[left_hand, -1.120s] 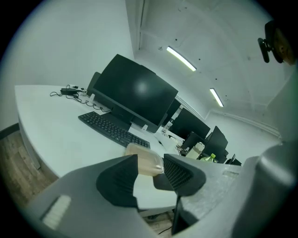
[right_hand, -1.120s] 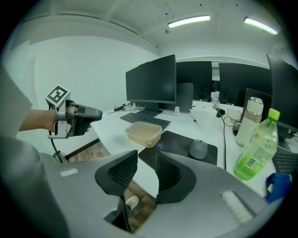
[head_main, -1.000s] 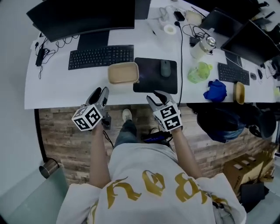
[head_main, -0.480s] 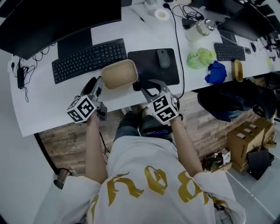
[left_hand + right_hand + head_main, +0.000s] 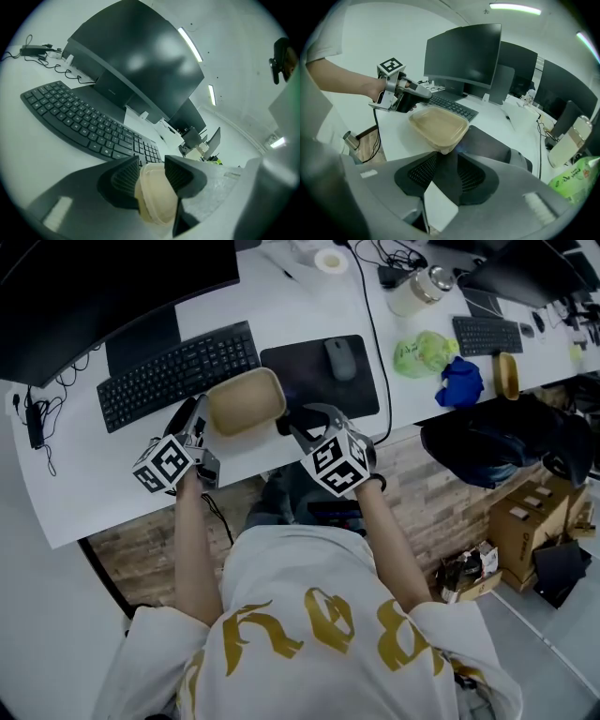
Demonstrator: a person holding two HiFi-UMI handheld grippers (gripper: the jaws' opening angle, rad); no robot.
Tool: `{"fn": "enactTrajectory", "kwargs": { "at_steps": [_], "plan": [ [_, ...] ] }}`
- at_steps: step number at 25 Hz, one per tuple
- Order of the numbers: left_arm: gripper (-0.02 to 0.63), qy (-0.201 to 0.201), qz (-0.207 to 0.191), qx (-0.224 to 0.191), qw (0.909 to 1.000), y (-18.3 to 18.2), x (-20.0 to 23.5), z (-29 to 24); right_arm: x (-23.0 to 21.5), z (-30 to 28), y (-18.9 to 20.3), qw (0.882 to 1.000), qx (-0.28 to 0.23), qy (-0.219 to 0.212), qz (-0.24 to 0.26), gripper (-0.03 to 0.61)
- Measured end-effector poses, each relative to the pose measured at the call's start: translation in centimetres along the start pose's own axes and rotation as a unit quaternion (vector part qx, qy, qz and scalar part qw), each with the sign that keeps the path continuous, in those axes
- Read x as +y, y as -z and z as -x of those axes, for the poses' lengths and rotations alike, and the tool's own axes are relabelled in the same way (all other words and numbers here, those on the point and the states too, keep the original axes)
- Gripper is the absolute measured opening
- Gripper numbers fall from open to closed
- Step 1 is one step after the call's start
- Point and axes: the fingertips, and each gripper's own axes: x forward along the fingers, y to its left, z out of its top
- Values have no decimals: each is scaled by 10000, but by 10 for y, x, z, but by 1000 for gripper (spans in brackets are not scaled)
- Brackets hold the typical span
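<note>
A shallow tan container [image 5: 246, 399] lies on the white desk [image 5: 84, 484], between the keyboard [image 5: 178, 371] and the desk's front edge, one corner over the black mouse pad [image 5: 323, 371]. My left gripper [image 5: 199, 418] stands at its left end. In the left gripper view the container's rim [image 5: 157, 199] sits between the left gripper's [image 5: 152, 171] open jaws. My right gripper [image 5: 305, 418] is open beside the container's right corner. In the right gripper view the container [image 5: 438, 126] lies just beyond the right gripper [image 5: 446, 161], which holds nothing.
A mouse [image 5: 336, 346] rests on the mouse pad. A dark monitor [image 5: 103, 287] stands behind the keyboard. To the right are a green bottle [image 5: 422, 352], a blue cloth [image 5: 466, 381] and a second keyboard [image 5: 487, 334]. Cardboard boxes [image 5: 534, 521] stand on the floor.
Both grippers moved forward from the desk's front edge up to the container. The left jaws now straddle its rim, and the right jaws came close to its right corner.
</note>
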Motion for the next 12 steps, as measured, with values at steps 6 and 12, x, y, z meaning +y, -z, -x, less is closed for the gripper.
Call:
{"fn": "enactTrajectory", "kwargs": {
  "at_steps": [6,12],
  "plan": [
    [166,-88,338,-31,9994,4,9,-8,1,-14,4,9999,27,-136,50,166],
    [166,67,354,69,9993,8,2,-13,4,-20,1,9997,-48,-221,63,153]
  ]
}}
